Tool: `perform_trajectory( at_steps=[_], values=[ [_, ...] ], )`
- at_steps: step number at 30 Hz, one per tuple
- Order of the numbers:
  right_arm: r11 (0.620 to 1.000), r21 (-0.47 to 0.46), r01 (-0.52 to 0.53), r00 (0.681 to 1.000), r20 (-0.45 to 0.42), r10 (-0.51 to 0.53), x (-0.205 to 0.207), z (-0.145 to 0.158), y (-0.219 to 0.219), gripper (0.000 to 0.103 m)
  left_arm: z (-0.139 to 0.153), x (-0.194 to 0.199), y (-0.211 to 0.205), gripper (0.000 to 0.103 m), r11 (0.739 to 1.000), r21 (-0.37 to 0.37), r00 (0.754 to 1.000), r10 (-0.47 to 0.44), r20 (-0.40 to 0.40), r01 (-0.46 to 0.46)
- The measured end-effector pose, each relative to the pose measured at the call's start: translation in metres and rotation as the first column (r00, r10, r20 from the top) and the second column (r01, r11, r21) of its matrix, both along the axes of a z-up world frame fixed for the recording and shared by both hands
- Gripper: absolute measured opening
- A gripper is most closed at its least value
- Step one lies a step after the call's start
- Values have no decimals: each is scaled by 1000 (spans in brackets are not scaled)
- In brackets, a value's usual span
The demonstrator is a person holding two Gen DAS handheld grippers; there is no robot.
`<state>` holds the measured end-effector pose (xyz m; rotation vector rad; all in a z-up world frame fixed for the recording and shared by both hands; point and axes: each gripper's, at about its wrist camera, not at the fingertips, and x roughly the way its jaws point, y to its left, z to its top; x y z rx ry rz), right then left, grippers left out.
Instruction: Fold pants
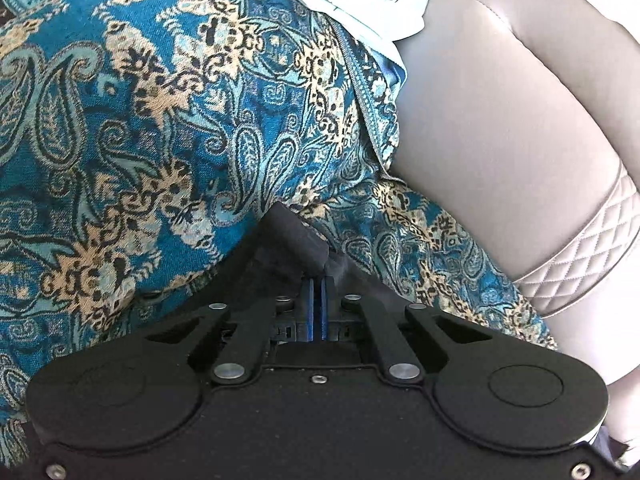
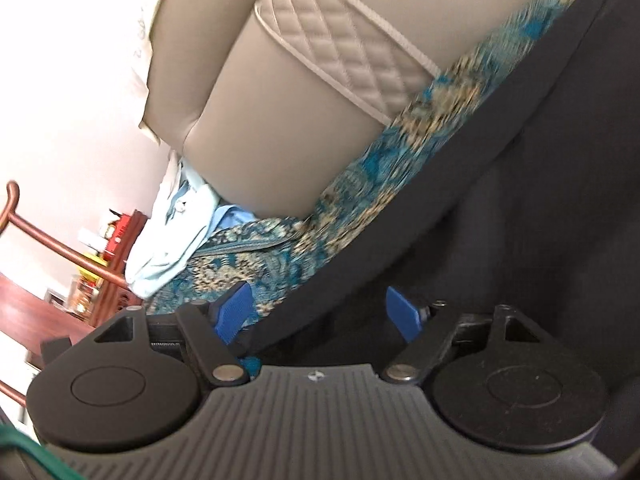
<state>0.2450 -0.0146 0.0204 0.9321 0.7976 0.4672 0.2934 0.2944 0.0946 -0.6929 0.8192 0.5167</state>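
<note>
Left wrist view: left tongs (image 1: 319, 280) pinching dark pants (image 1: 298, 236).

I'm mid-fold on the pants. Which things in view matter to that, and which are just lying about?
Job:
dark pants
left gripper, shut on the pants
right gripper, open

Lying about:
paisley throw
light blue garment
beige sofa
wooden rack

Dark navy pants (image 2: 540, 184) spread flat over a teal paisley cover, one long edge running diagonally across it, a bunched fold of the same dark fabric (image 1: 296, 236) pinched up in the other view.
</note>
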Motion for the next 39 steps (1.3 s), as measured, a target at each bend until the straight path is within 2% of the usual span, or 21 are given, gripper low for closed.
perform_trajectory(
  at_steps=[3,4,8,13,14,15,18,20,21,23,24,26,28,30,32,35,38,39],
  values=[
    [997,67,-36,998,-52,39,9,-8,27,73,4,-1,0,3,1000,7,1000,-21,15,21],
    [997,66,-47,997,-59,51,10,-9,36,72,5,-2,0,3,1000,10,999,-27,17,27],
    [998,12,-57,995,-84,58,18,-16,71,57,3,0,2,3,999,-1,999,-37,13,37],
    [997,-43,71,990,-118,-75,39,-29,76,39,-4,0,6,3,999,-17,999,-39,12,39],
    [993,-54,103,986,-127,-109,44,-30,72,28,-5,0,7,3,999,-21,999,-40,12,40],
    [990,-61,124,981,-143,-131,48,-32,68,9,-6,0,7,3,999,-26,999,-42,14,42],
    [990,-48,130,972,-190,-137,49,-36,53,7,-8,-3,8,3,997,-51,998,-59,28,60],
    [986,-128,111,984,-127,-128,36,-24,54,5,-6,-10,6,6,993,-65,992,-97,83,103],
    [980,-171,106,989,-82,-121,27,-17,56,5,-4,-15,5,13,990,-66,987,-113,112,121],
    [974,-198,106,994,-19,-112,11,-5,58,5,0,-27,4,21,988,-66,980,-128,156,139],
    [975,-193,108,994,-7,-112,5,0,56,5,2,-32,3,30,987,-72,977,-130,171,144],
    [978,-172,114,993,9,-114,-9,8,52,5,2,-42,2,41,983,-98,971,-132,197,153],
    [979,-166,117,993,21,-115,-20,16,51,5,3,-50,2,46,980,-131,967,-118,225,150],
    [979,-169,114,993,29,-111,-31,21,46,5,1,-58,1,56,977,-165,962,-93,258,138],
    [977,-179,115,993,33,-111,-38,23,47,5,-1,-62,-1,58,975,-183,959,-70,276,124],
    [978,-176,110,994,16,-109,-48,18,44,5,-6,-64,-7,54,985,-152,965,-45,260,87],
    [982,-156,108,994,-6,-110,-59,11,41,5,-17,-63,-8,47,986,-157,972,-14,233,52],
    [982,-153,109,994,-7,-111,-64,9,40,5,-22,-64,-8,36,984,-171,974,-4,225,43]
  ],
)
